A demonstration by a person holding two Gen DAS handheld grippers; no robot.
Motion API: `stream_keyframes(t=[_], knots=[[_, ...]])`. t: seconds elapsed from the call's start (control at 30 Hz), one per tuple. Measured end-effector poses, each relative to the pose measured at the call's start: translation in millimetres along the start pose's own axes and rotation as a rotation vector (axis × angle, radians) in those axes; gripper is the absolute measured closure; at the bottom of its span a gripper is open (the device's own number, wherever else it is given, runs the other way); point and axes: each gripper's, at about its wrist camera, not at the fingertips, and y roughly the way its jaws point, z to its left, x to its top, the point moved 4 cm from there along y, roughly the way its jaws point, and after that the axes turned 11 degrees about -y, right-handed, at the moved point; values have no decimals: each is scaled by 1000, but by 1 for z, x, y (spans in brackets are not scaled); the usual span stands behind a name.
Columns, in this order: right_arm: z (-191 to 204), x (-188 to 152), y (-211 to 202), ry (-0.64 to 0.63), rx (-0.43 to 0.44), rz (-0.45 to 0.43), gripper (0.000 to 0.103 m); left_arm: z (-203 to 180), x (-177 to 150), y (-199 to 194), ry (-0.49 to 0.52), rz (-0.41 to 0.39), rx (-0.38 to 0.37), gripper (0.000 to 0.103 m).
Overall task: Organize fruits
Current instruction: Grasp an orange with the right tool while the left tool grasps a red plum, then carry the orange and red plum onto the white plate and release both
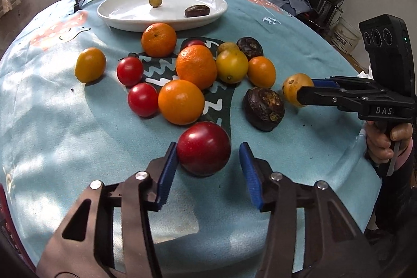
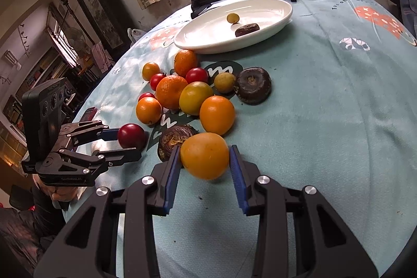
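Left wrist view: the left gripper (image 1: 208, 160) straddles a red plum (image 1: 203, 148) on the tablecloth (image 1: 65, 127) — left pad touching, right pad clear, not yet clamped.

Right wrist view: the right gripper (image 2: 206, 156) clamps a yellow-orange fruit (image 2: 204, 155) — both pads pressing; the white plate (image 2: 276, 17) lies beyond the pile.

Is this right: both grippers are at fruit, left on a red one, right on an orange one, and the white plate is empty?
Not quite: the white plate is not empty. It holds a small yellow-green fruit and a dark brown piece, clearest in the left wrist view. The rest stands: the left gripper brackets the red fruit, and the right gripper is on the orange fruit.
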Motion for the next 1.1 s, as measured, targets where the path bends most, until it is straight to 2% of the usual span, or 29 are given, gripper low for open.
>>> stream_keyframes(t=[0.13,0.43,0.57,0.7,0.8,0.9,1.1], knots=[[1,0,-1,-2,-1,-8,65,4,2,0,-24,-2,-9,63],[4,5,-6,-10,27,-44,65,5,5,-10,-38,-25,-50,63],[4,29,-7,8,65,-86,65,3,34,-25,-94,-83,-116,63],[-4,78,-1,9,-17,-176,65,4,86,-30,-138,-181,-50,63],[-19,114,18,31,-83,-228,65,9,121,-21,-143,-232,34,63],[-37,138,50,64,-128,-217,65,16,152,0,-143,-239,106,63],[-60,156,86,63,-172,-156,65,37,188,40,-174,-207,181,63]])
